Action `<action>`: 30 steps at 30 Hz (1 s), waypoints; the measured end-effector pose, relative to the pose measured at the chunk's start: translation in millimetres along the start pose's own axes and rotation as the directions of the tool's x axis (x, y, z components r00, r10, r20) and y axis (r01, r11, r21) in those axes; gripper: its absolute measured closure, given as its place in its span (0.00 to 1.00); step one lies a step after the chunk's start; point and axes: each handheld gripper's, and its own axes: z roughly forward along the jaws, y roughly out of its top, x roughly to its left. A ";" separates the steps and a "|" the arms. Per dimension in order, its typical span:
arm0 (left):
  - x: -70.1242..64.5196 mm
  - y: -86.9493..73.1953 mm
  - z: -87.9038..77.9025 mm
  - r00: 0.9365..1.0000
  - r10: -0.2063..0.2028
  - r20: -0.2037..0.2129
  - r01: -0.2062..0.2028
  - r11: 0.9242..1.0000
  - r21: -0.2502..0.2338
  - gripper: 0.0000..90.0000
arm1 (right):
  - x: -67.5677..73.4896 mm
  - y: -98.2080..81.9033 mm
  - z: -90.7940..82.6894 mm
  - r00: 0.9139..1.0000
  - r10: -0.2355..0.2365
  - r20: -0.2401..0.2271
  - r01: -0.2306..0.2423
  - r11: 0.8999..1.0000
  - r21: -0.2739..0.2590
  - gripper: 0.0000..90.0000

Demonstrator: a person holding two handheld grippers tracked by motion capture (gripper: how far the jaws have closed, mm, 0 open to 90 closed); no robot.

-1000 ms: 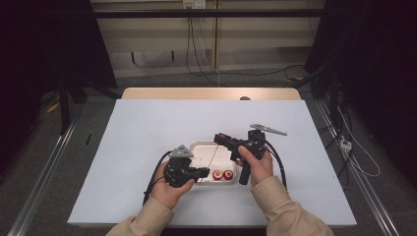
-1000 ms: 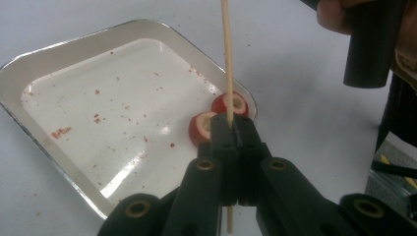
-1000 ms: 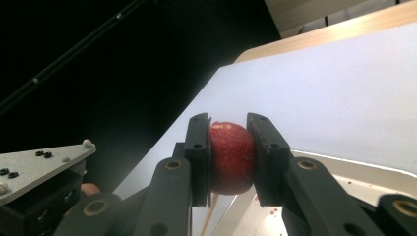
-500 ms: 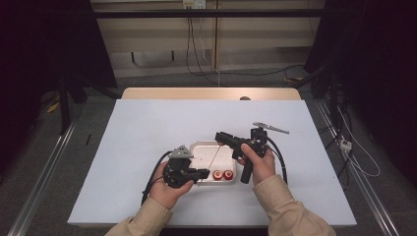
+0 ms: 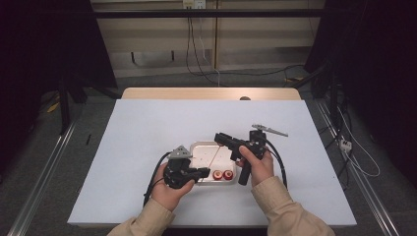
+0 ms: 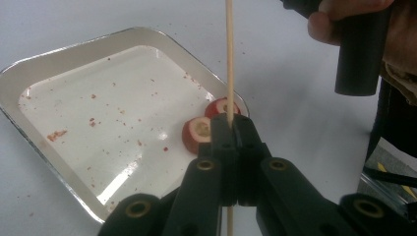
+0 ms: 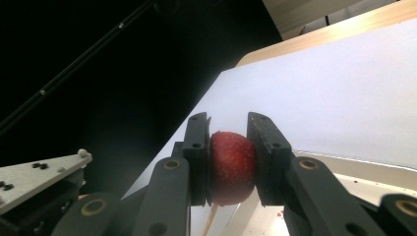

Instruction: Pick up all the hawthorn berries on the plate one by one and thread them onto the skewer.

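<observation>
The left tongs [image 6: 231, 129] pinch the stick [image 6: 229, 59]; it points up at the strawberry [image 7: 231, 167] squeezed in the right tongs [image 7: 230, 129].

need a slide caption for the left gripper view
Left gripper shut on a skewer over a tray holding two strawberry pieces.

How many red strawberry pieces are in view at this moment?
3. Two cut strawberry halves lie side by side in the white metal tray, near its corner. A third red strawberry is clamped in the right gripper. More may be hidden behind the grippers.
</observation>
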 end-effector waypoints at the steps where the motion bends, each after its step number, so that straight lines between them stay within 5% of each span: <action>1: -0.8 0.3 0.1 1.000 -0.003 -0.006 0.003 1.000 0.000 1.00 | 0.0 -0.1 -0.2 1.000 0.003 -0.002 -0.003 1.000 -0.002 0.80; 10: 0.0 -1.5 2.7 0.999 -0.052 0.002 0.052 0.998 -0.029 1.00 | 3.6 -8.1 -1.8 1.000 -0.016 0.022 0.017 0.999 -0.039 0.80; 19: 1.2 -1.5 4.3 0.998 -0.057 -0.004 0.057 0.998 -0.030 1.00 | 3.8 -10.9 0.6 0.999 -0.002 0.040 0.004 0.999 -0.046 0.80; 24: -0.5 -1.4 7.9 0.999 -0.042 -0.003 0.042 0.999 0.007 1.00 | 3.7 -12.2 3.7 0.999 -0.004 0.038 0.005 1.000 -0.024 0.81; 30: 0.4 -0.2 5.7 0.999 -0.049 0.000 0.049 0.999 -0.023 1.00 | 6.4 -11.6 5.4 0.999 -0.012 0.035 0.012 1.000 -0.023 0.81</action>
